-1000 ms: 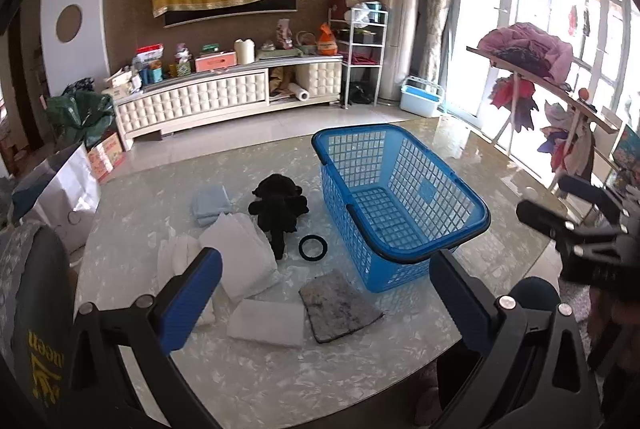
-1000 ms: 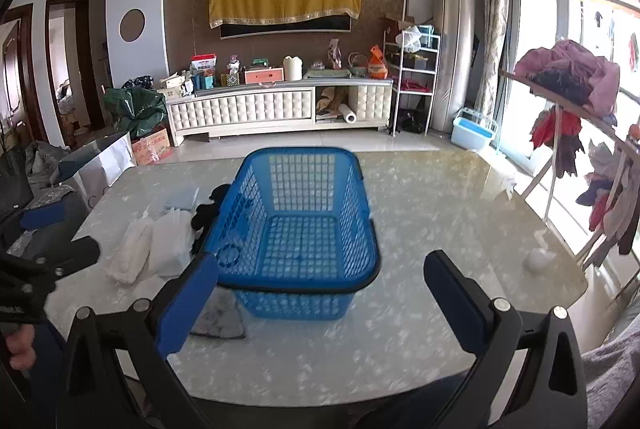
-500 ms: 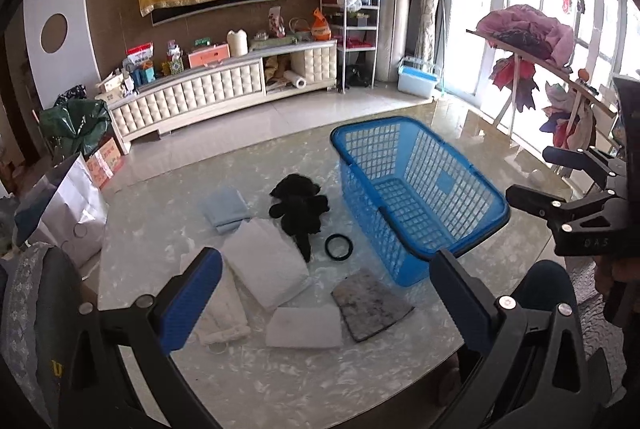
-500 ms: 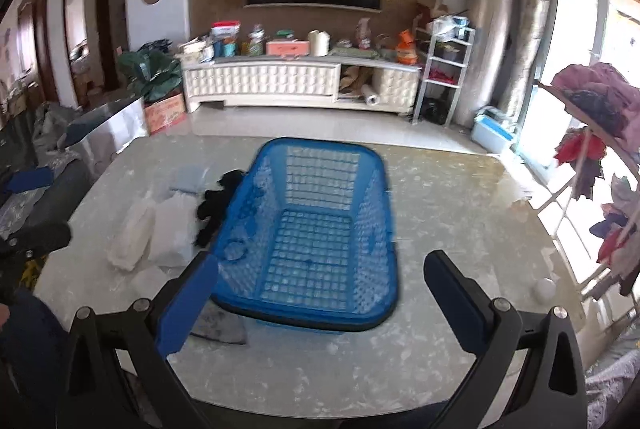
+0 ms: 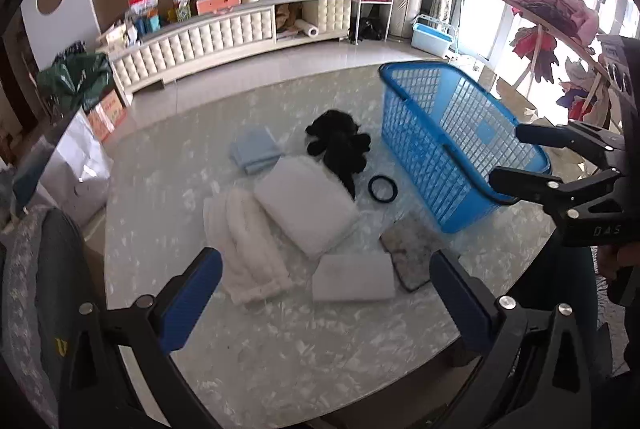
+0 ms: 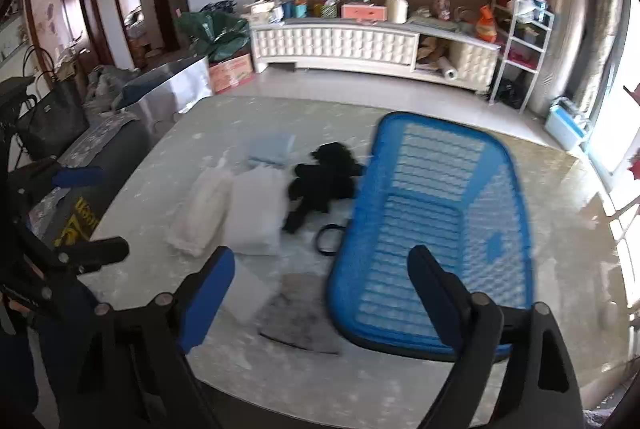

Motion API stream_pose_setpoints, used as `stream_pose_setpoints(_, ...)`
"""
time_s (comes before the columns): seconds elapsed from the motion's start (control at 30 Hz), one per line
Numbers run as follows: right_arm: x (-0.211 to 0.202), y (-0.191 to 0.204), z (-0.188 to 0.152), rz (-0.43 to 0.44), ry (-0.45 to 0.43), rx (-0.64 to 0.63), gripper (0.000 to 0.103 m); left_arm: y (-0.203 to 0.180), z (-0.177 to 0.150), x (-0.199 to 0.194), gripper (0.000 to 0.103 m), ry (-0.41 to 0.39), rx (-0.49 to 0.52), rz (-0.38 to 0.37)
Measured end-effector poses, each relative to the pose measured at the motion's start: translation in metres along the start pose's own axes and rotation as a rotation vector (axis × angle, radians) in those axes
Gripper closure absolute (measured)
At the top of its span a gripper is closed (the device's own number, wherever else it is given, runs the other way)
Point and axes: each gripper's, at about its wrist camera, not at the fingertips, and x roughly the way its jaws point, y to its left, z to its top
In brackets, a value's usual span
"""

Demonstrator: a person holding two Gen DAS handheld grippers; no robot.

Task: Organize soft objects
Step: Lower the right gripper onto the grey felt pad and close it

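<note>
Soft items lie on the marble table [image 5: 280, 349]: a black plush toy [image 5: 340, 145], a light blue cloth [image 5: 254, 149], a folded white towel [image 5: 308, 205], a fluffy white cloth [image 5: 244, 245], a small white cloth [image 5: 354, 277] and a grey cloth [image 5: 412, 253]. A black ring [image 5: 383, 188] lies beside the empty blue basket [image 5: 452, 149]. My left gripper [image 5: 326, 281] hangs open above the small white cloth. My right gripper [image 6: 322, 269] hovers over the grey cloth [image 6: 296, 313] and the basket's [image 6: 436, 229] near-left corner. Its jaws are closing with nothing between them.
A chair with a grey cushion [image 5: 36, 289] stands at the table's left edge, next to a silver bag [image 5: 80, 169]. A white TV cabinet [image 5: 224, 37] runs along the far wall. A clothes rack [image 5: 552, 13] stands to the right of the table.
Both grippers have tilted down and come closer to the table. The right gripper swung left toward the cloths and its jaws have narrowed. Nothing on the table has moved.
</note>
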Motion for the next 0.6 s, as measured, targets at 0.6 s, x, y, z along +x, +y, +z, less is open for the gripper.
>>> stream_pose_setpoints(0.6,0.068,0.045,-0.001,0.122,0.218,-0.098,0.046,0.040,-0.039,0.053,0.000,0.132,-0.061,0.020)
